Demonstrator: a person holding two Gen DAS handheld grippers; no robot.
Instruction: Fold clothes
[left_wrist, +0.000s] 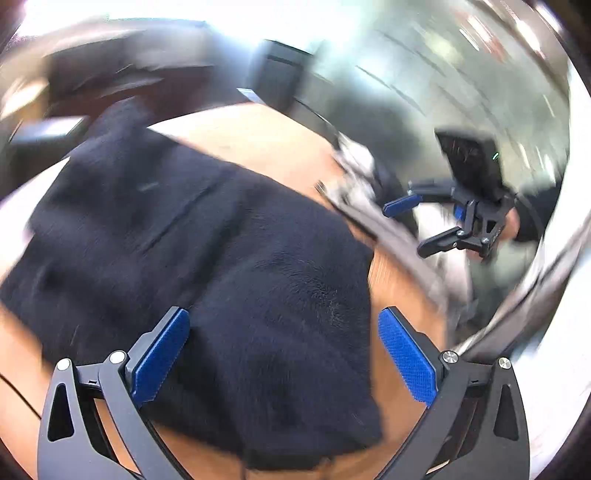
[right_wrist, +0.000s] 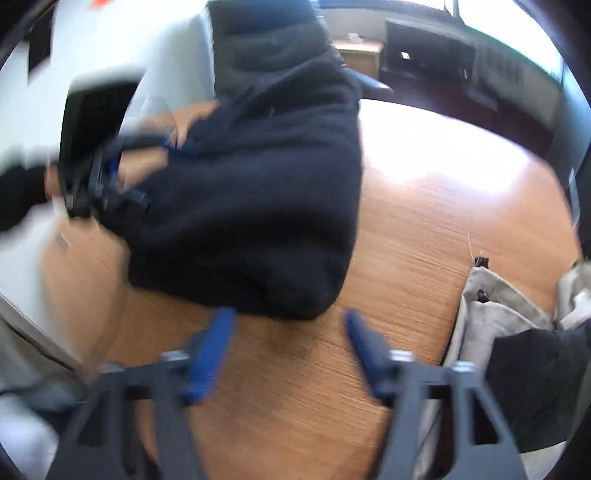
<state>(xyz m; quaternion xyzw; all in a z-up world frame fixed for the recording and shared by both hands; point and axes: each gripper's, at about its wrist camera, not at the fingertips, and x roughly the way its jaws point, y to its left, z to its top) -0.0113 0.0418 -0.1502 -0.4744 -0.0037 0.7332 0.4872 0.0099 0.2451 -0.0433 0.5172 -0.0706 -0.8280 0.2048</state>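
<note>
A dark navy fleece garment (left_wrist: 207, 258) lies bunched on the wooden table (left_wrist: 258, 136); it also shows in the right wrist view (right_wrist: 258, 192). My left gripper (left_wrist: 284, 350) is open, its blue pads either side of the garment's near end, just above it. My right gripper (right_wrist: 288, 347) is open and empty over bare wood, just short of the garment's near edge. It also shows in the left wrist view (left_wrist: 410, 225), open, off to the right. The left gripper shows in the right wrist view (right_wrist: 147, 173) at the garment's left side. Both views are motion-blurred.
A beige cloth (right_wrist: 495, 317) and a dark cloth (right_wrist: 535, 380) lie at the table's right edge. A pale heap (left_wrist: 369, 173) sits beyond the garment. A dark chair (right_wrist: 258, 40) stands behind the table, and dark furniture (right_wrist: 428, 51) at the back.
</note>
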